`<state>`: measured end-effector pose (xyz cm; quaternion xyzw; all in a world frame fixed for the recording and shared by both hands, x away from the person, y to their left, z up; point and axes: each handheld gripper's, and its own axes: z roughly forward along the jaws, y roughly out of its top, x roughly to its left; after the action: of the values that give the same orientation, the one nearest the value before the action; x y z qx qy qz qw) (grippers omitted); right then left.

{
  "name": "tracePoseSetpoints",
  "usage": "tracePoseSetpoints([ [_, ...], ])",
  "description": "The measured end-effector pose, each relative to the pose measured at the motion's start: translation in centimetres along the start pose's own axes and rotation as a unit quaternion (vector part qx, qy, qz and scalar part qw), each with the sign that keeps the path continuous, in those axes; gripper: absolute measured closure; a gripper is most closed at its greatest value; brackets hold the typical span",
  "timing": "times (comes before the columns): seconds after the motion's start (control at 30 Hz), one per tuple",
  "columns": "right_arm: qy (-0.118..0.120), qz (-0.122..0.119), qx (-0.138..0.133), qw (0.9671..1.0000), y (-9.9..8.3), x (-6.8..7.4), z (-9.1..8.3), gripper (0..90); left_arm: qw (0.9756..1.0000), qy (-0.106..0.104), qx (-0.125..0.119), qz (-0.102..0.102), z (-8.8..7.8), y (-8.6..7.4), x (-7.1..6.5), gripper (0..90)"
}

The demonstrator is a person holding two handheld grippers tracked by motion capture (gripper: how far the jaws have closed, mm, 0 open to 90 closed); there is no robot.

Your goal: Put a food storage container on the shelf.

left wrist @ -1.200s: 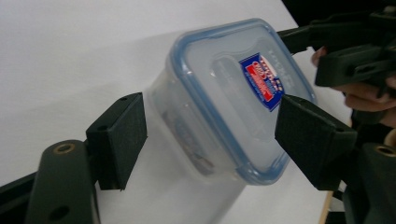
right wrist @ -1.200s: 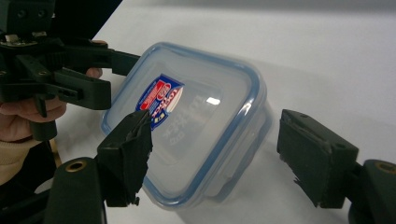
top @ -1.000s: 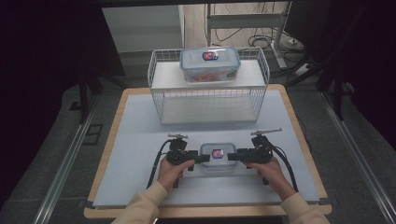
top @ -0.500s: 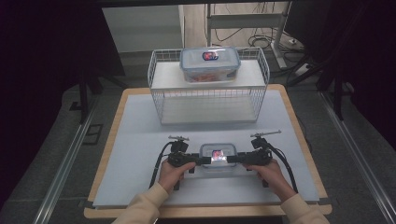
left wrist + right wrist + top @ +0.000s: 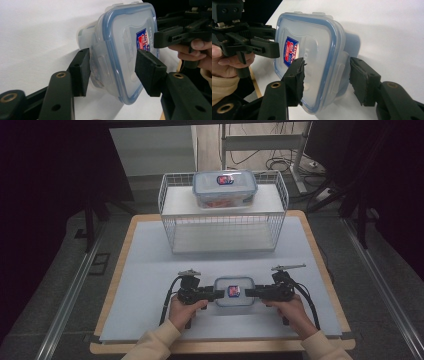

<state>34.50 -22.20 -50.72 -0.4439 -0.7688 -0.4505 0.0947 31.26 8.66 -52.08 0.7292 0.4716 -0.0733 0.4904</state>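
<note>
Tabletop point(image 5: 150, 270) carries a wire basket point(image 5: 225, 227) at its far edge, a lidded box point(image 5: 225, 189) resting on top, likely the place for stacking. Near the front edge lies a second, smaller box point(image 5: 233, 291), caught end to end between both tools for a level lift. Left gripper point(image 5: 112, 68) has just been closing and clamps its latch end; right gripper point(image 5: 325, 80) has been closing too, though its outer pad seems short of contact.
</note>
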Motion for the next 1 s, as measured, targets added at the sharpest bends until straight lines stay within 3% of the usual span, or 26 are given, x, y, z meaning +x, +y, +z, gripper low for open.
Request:
tracePoseSetpoints([
  [0.33, -0.005, -0.004, -0.011, 0.9999, 0.0, 0.3, -0.4, 49.7, 0.9998, 0.013, -0.007, 0.015, 0.0, 0.2, -0.6, 49.4],
  [0.63, -0.008, -0.019, -0.021, 0.9996, 0.3, 0.8, -0.8, 49.6, 0.9997, 0.005, -0.02, 0.017, -0.6, 0.5, -0.8, 50.2],
  [1.0, -0.009, -0.034, -0.037, 0.9987, 0.9, 1.5, -1.5, 49.6, 0.9989, 0.006, -0.031, 0.035, -1.2, 1.2, -1.3, 50.5],
])
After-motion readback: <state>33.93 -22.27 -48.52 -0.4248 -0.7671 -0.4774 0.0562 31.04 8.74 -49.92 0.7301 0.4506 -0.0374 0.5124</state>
